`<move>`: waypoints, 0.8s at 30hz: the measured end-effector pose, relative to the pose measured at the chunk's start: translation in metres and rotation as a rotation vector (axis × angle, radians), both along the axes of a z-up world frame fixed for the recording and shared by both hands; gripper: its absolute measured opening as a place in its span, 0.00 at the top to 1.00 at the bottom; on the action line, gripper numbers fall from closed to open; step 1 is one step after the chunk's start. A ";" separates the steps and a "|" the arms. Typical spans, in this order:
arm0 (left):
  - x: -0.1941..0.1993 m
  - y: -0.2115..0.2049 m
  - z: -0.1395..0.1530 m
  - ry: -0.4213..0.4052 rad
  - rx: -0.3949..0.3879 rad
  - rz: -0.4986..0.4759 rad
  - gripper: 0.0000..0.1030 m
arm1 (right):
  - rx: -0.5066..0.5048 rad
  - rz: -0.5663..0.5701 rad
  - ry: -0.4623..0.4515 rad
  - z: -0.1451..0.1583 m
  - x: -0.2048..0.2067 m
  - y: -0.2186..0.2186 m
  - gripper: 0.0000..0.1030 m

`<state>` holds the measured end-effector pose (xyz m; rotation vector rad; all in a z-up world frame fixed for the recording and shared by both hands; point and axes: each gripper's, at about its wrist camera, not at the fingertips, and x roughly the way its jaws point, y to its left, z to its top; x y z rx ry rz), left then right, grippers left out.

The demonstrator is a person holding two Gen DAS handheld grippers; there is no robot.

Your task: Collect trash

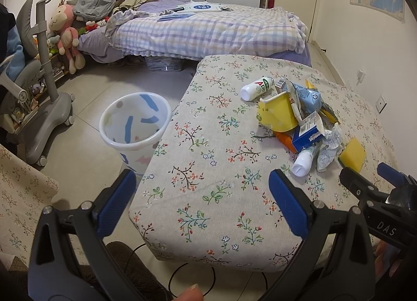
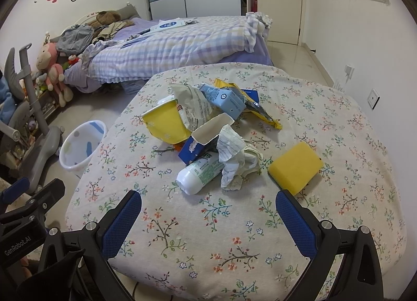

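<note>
Both grippers, left point(image 1: 202, 207) and right point(image 2: 208, 222), hovered with fingers spread and empty; trash point(image 2: 208, 129) sat heaped at twelve o'clock, bin point(image 1: 135, 129) alongside the counter point(image 1: 203, 170) for easy drops.

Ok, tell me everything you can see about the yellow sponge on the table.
The yellow sponge is a rounded-corner rectangular block that looks like soft foam. A thin dark green layer shows along its underside in the left wrist view. It lies flat on the floral tablecloth, at the right edge of the trash pile, beside the crumpled paper; whether they touch is unclear. Neither gripper touches it; the right gripper hangs open just short of it.
</note>
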<state>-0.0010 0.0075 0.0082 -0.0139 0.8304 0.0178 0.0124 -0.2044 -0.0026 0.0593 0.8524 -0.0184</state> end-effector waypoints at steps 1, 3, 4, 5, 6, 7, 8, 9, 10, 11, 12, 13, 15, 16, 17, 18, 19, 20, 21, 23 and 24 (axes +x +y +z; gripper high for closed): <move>0.000 0.000 0.000 -0.001 0.000 0.001 0.02 | 0.000 0.000 0.000 0.000 0.000 0.000 0.00; 0.001 0.001 0.001 -0.001 0.000 0.002 0.02 | -0.001 0.000 0.000 0.000 0.000 0.000 0.00; 0.001 0.002 0.001 -0.002 0.000 0.003 0.02 | -0.001 0.000 0.000 0.000 0.000 0.000 0.00; 0.001 0.002 0.002 -0.002 0.000 0.005 0.02 | -0.001 0.000 0.001 0.000 0.000 0.000 0.00; 0.001 0.003 0.002 -0.003 -0.001 0.007 0.02 | 0.000 0.001 0.001 0.000 0.000 0.000 0.00; 0.002 0.003 0.002 -0.002 -0.002 0.007 0.02 | 0.000 0.001 0.001 0.000 0.000 0.000 0.00; 0.000 0.004 0.002 -0.003 -0.002 0.008 0.02 | 0.000 0.000 0.001 0.000 0.000 0.000 0.00; 0.001 0.004 0.003 -0.003 -0.002 0.008 0.02 | -0.001 0.000 0.001 0.000 0.000 0.000 0.00; 0.000 0.004 0.003 -0.003 -0.002 0.007 0.02 | -0.001 0.000 0.000 0.000 0.000 0.000 0.00; 0.000 0.004 0.002 -0.003 -0.002 0.006 0.02 | 0.000 -0.001 0.000 0.000 0.000 0.000 0.00; 0.001 0.004 0.003 -0.003 -0.001 0.006 0.02 | 0.001 -0.001 0.000 0.000 0.000 0.000 0.00; 0.000 0.004 0.003 -0.004 -0.001 0.007 0.02 | 0.001 -0.001 0.000 0.000 0.000 0.000 0.00; 0.001 0.005 0.003 -0.005 -0.003 0.007 0.02 | 0.002 0.000 0.000 0.000 0.000 0.001 0.00; 0.000 0.004 0.003 -0.005 -0.001 0.008 0.02 | 0.002 0.000 0.000 0.000 0.000 0.001 0.00; 0.000 0.004 0.003 -0.004 -0.001 0.007 0.02 | 0.002 0.000 0.000 0.000 0.000 0.000 0.00; 0.000 0.004 0.003 -0.004 -0.001 0.007 0.02 | 0.002 0.000 0.000 0.000 0.000 0.001 0.00; 0.000 0.004 0.003 -0.004 -0.001 0.007 0.02 | 0.003 0.000 0.001 0.000 0.000 0.001 0.00; 0.000 0.004 0.003 -0.004 -0.001 0.007 0.02 | 0.002 0.000 0.001 0.000 0.000 0.000 0.00; 0.000 0.004 0.003 -0.004 -0.001 0.006 0.02 | 0.003 0.000 0.001 0.000 0.000 0.001 0.00; 0.000 0.005 0.003 -0.004 -0.001 0.005 0.02 | 0.004 -0.001 0.001 0.000 0.000 0.000 0.00; 0.000 0.004 0.002 -0.005 -0.001 0.006 0.02 | 0.005 -0.001 0.002 0.000 0.000 0.000 0.00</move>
